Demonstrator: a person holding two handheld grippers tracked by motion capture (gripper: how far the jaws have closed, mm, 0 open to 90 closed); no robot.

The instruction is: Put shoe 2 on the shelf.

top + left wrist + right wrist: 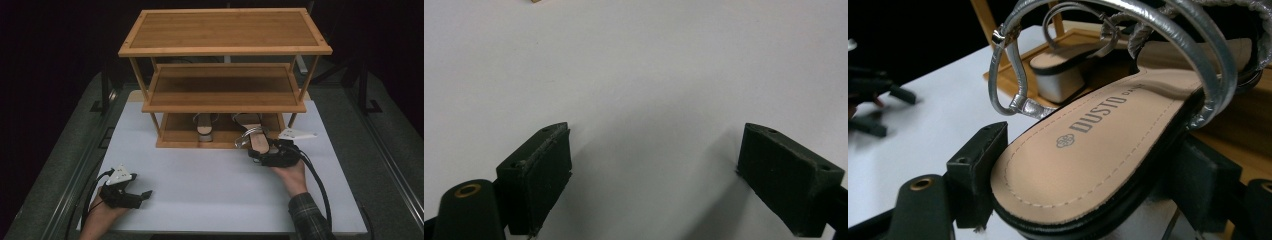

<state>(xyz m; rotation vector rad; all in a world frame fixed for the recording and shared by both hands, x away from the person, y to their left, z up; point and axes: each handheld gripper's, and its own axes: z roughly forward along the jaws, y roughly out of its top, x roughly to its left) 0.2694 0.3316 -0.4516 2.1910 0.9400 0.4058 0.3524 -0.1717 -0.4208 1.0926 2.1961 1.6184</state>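
- Sliding this sandal onto the bottom shelf of the wooden rack looks like the job in hand, so here's how I'd go about it.
- The right gripper is clamped across the heel end of the sole. In the right gripper view both black pads press its edges, with the silver straps arching over at 12 o'clock.
- In the high view the shoe sits at about 4 o'clock of the rack. Its toe is already over the front lip of the bottom shelf, and its heel hangs out over the white table.
- The other sandal is already parked on that shelf, at 9 o'clock of the held one. Aim for a parallel line and leave a gap so the straps don't snag.
- Keep the sole flat and low, since the middle shelf hangs right above it, and I reckon tall straps could catch there.
- Push straight toward 12 o'clock, and don't let go until the heel clears the lip.
- The left gripper rests at 7 o'clock on the table, jaws spread wide with nothing between them. It's fine staying there.
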